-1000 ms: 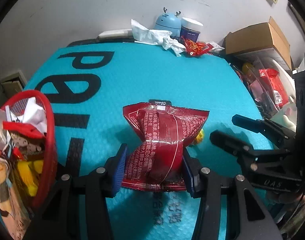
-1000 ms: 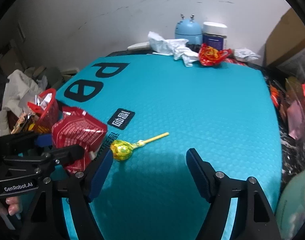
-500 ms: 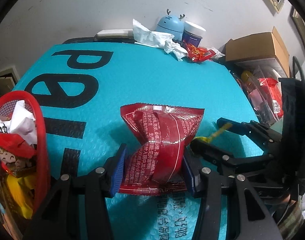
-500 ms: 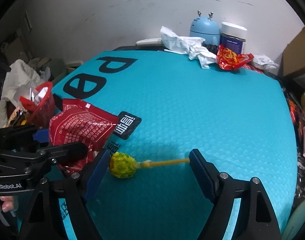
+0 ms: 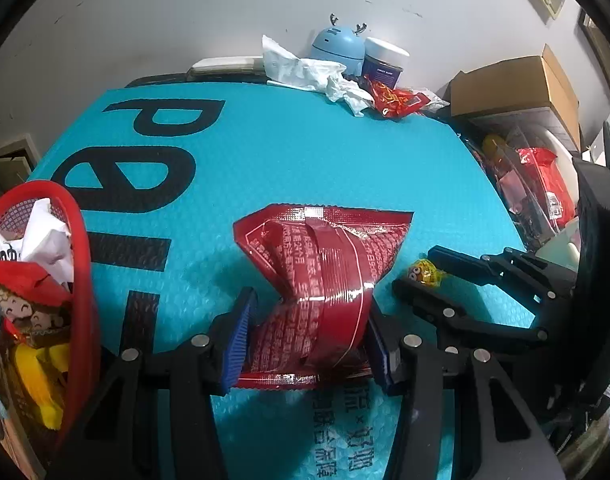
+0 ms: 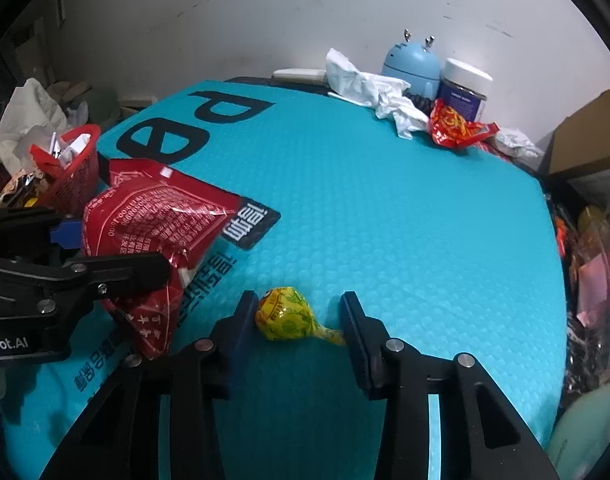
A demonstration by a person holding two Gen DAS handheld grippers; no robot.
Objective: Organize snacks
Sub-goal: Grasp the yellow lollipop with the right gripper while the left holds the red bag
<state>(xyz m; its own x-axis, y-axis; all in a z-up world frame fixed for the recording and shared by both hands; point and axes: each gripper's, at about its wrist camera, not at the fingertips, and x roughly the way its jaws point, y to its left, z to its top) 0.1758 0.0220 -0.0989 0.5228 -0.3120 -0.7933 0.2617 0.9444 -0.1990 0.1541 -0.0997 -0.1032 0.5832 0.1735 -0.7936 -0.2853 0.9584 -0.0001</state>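
Note:
My left gripper (image 5: 305, 336) is shut on a red snack packet (image 5: 325, 280) and holds it just above the teal mat; the packet also shows in the right wrist view (image 6: 153, 224). My right gripper (image 6: 299, 320) is closing around a yellow lollipop (image 6: 285, 314) lying on the mat, its left pad touching the candy head, its right pad at the stick. The lollipop shows in the left wrist view (image 5: 425, 272) between the right gripper's fingers (image 5: 429, 300). A red mesh basket (image 5: 79, 240) with several snacks stands at the left, also in the right wrist view (image 6: 71, 168).
At the mat's far edge are crumpled white paper (image 6: 369, 88), a blue round gadget (image 6: 411, 66), a white-lidded jar (image 6: 465, 92) and a red wrapper (image 6: 457, 128). A cardboard box (image 5: 517, 84) and bags of clutter (image 5: 537, 184) sit off the right edge.
My right gripper moved forward over the lollipop and its jaws narrowed around it. My left gripper kept its hold on the red packet and shifted slightly.

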